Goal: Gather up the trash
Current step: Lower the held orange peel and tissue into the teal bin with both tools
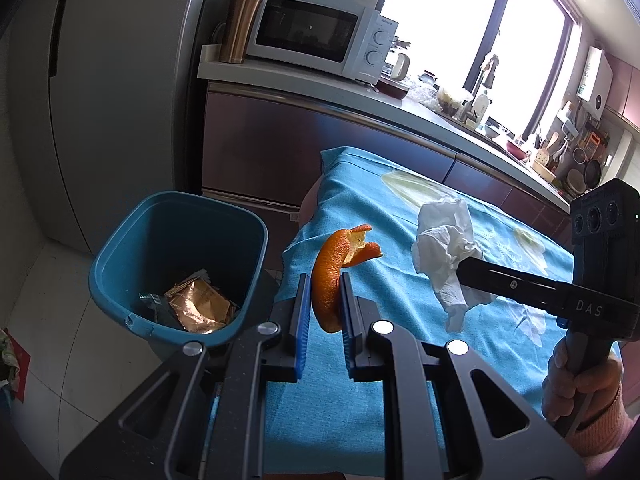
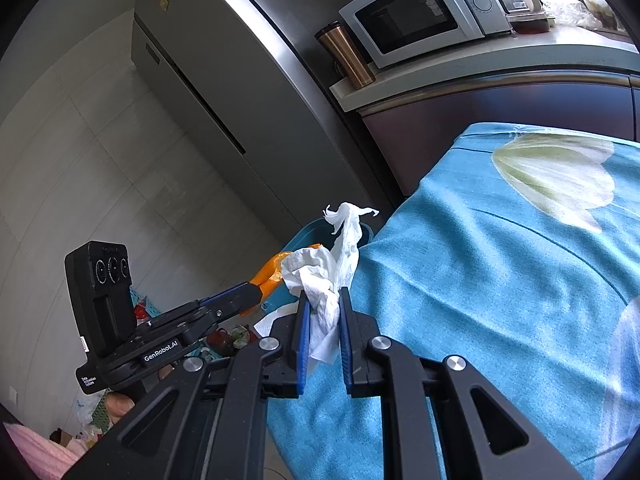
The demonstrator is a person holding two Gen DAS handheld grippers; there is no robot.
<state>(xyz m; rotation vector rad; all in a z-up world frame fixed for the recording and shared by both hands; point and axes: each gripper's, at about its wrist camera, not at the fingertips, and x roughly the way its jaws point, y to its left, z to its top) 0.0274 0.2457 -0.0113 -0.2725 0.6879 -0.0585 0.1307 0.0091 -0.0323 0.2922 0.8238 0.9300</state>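
- Table under a blue floral cloth (image 1: pixel 360 380): no loose trash shows on the visible part of its surface, so the pick-up stage appears done; the far right of the cloth lies outside both views.
- Bin, a teal plastic waste bin with rounded corners (image 1: pixel 120 280), stands on the floor just beside the table's left edge. It already holds crumpled foil-like wrappers (image 1: pixel 198 308), so part of the collection is judged complete.
- Right gripper (image 2: pixel 323 316): blue-padded jaws clenched on a crumpled white paper tissue (image 2: pixel 320 280), held above the table edge, near the bin.
- Left gripper (image 1: pixel 325 300): jaws clamped on a curled piece of orange peel (image 1: pixel 330 272), held over the table's edge, just beside the bin.
- Remaining work, as judged: both held items have yet to be dropped in the bin.
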